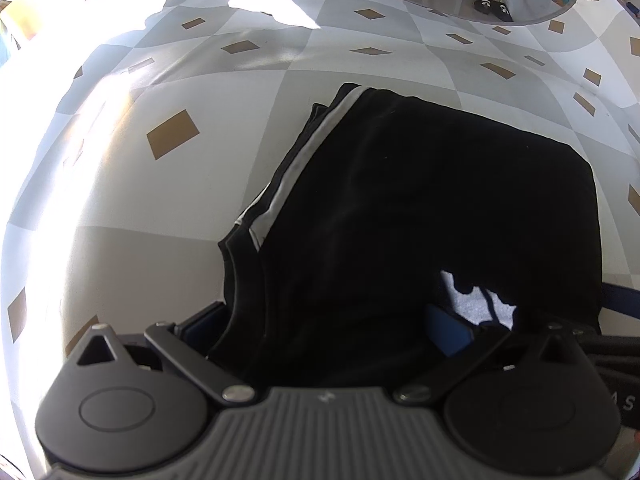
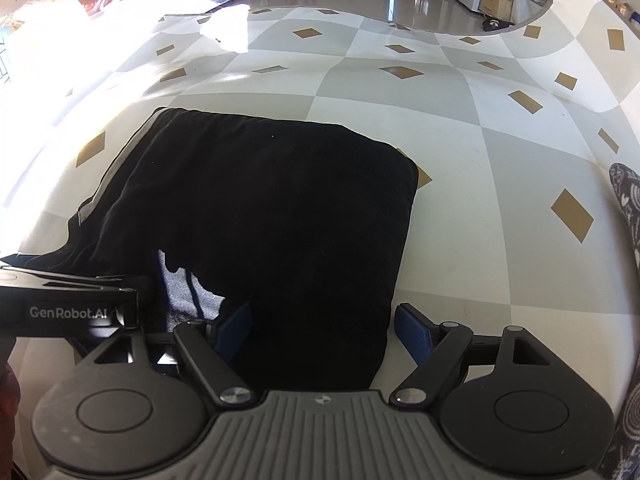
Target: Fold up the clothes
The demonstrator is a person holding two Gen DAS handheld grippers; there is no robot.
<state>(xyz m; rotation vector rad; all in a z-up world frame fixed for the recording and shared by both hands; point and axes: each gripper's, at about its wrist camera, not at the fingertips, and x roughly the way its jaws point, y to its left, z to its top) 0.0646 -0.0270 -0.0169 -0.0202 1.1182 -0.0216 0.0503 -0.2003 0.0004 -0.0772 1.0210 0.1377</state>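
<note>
A counter [image 2: 460, 168] covered in a cloth of large grey and white checks with small tan diamonds carries a folded black garment [image 2: 260, 208] edged with a pale stripe along its left side. The garment lies flat, its near end reaching the counter's front edge, where a patch of grey fabric [image 2: 180, 288] shows at a gap in the black. Strong sunlight washes out the counter's left side. A dark patterned cloth [image 2: 626, 200] sits at the far right edge.
</note>
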